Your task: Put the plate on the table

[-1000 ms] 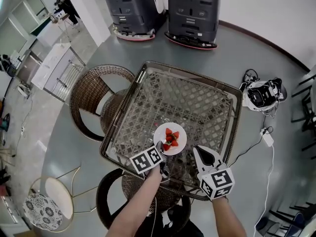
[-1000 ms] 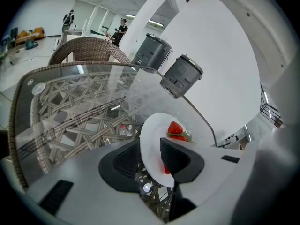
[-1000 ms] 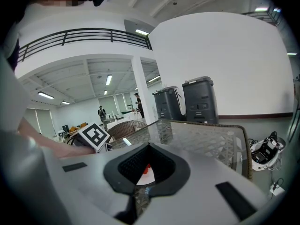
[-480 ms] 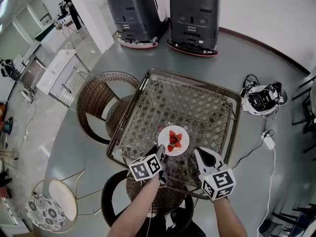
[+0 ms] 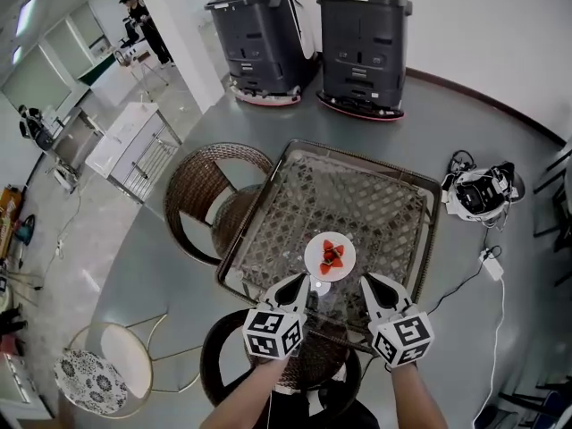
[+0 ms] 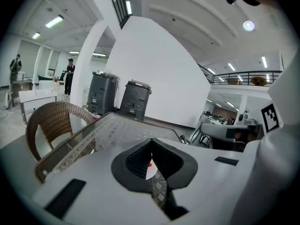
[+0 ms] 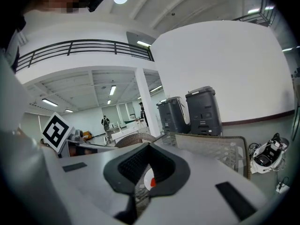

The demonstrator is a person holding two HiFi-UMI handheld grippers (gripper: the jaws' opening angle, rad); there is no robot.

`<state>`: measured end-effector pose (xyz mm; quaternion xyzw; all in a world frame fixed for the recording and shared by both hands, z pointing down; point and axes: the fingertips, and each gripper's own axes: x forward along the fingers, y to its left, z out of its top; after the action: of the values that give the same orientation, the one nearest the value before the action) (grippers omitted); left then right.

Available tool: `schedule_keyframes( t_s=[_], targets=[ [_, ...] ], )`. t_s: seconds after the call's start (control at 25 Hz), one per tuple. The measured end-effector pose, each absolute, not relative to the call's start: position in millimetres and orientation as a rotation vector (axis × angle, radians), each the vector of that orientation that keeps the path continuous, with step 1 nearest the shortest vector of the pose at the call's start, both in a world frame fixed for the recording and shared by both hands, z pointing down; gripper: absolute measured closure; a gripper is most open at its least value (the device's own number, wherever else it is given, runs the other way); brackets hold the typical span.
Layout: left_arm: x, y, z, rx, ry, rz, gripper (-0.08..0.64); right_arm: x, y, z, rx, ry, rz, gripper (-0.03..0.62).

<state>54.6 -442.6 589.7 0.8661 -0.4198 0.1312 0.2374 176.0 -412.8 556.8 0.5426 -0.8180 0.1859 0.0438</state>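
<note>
A white plate (image 5: 330,256) with red strawberry pieces rests on the glass-topped wicker table (image 5: 253,213), near its front edge. My left gripper (image 5: 301,281) hovers just to the plate's near left, apart from it; its jaws have just been closing and are shut with nothing between them. My right gripper (image 5: 367,281) hangs to the plate's near right, also shut and holding nothing. In the left gripper view the gripper (image 6: 151,140) points over the table, and a sliver of the plate (image 6: 149,167) shows behind its tips. The right gripper view shows its gripper (image 7: 149,144) and the plate (image 7: 148,178) the same way.
A wicker chair (image 5: 210,195) stands at the table's left and another (image 5: 223,356) under my arms. Two dark grey machines (image 5: 264,38) (image 5: 365,34) stand beyond the table. Cables and gear (image 5: 478,190) lie on the floor at right. A white patterned stool (image 5: 107,369) is at lower left.
The left gripper has come off the plate's edge, drawn back, risen and rolled, and its jaws have closed. The right gripper rose a little. The plate stays on the table.
</note>
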Motion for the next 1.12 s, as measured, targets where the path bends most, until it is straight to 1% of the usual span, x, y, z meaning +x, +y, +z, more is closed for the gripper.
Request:
schedule_keyframes(
  t_s=[0.44, 0.76, 1.12],
  targets=[
    [53.4, -386.6, 497.7, 2.602, -1.091, 0.27, 0.552, 138.4, -375.9, 494.3, 1.612, -2.632, 0.489, 0.588],
    [47.7, -368.9, 468.6, 2.628, -1.076, 0.204, 0.552, 126.2, -365.1, 466.3, 1.598, -2.694, 0.458, 0.588],
    [46.8, -360.8, 455.8, 2.624, -1.077, 0.168, 0.552, 117.7, -360.6, 452.1, 1.586, -2.725, 0.416, 0.588]
  ],
)
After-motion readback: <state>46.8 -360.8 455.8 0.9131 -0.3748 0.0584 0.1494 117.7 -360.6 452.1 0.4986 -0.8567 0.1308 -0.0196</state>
